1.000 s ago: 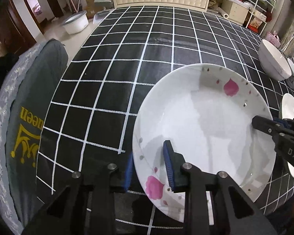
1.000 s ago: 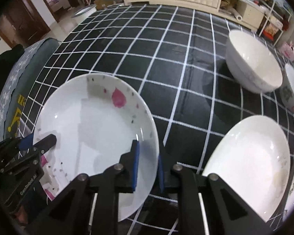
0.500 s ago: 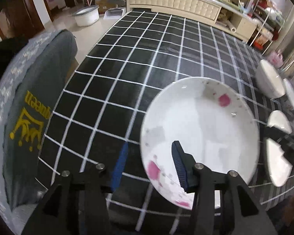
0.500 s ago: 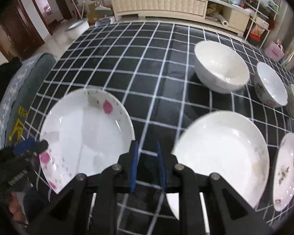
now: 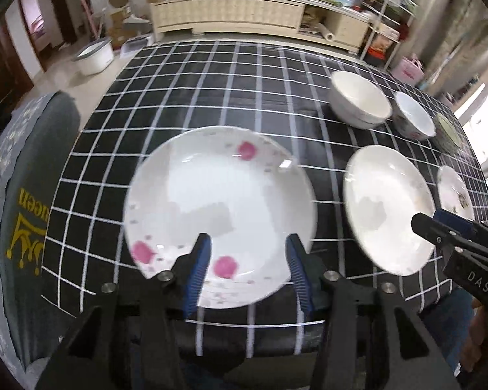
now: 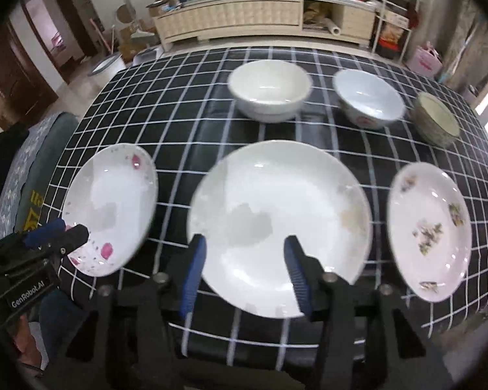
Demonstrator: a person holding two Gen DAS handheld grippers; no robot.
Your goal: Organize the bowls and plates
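**Above the checked cloth, both grippers parted and empty**

Over the pink-flowered plate [image 5: 218,208], the left gripper [image 5: 249,269] has just been opening, nothing between its pads. Likewise the right gripper [image 6: 244,269], over the plain white plate [image 6: 279,224]. Both plates lie flat on the tablecloth [image 6: 179,120]; three bowls [image 6: 270,89] stand beyond.

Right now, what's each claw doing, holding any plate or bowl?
Left claw: open, holding nothing; its jaws have just been opening above the pink-flowered plate.
Right claw: open, holding nothing; just been opening above the plain white plate.
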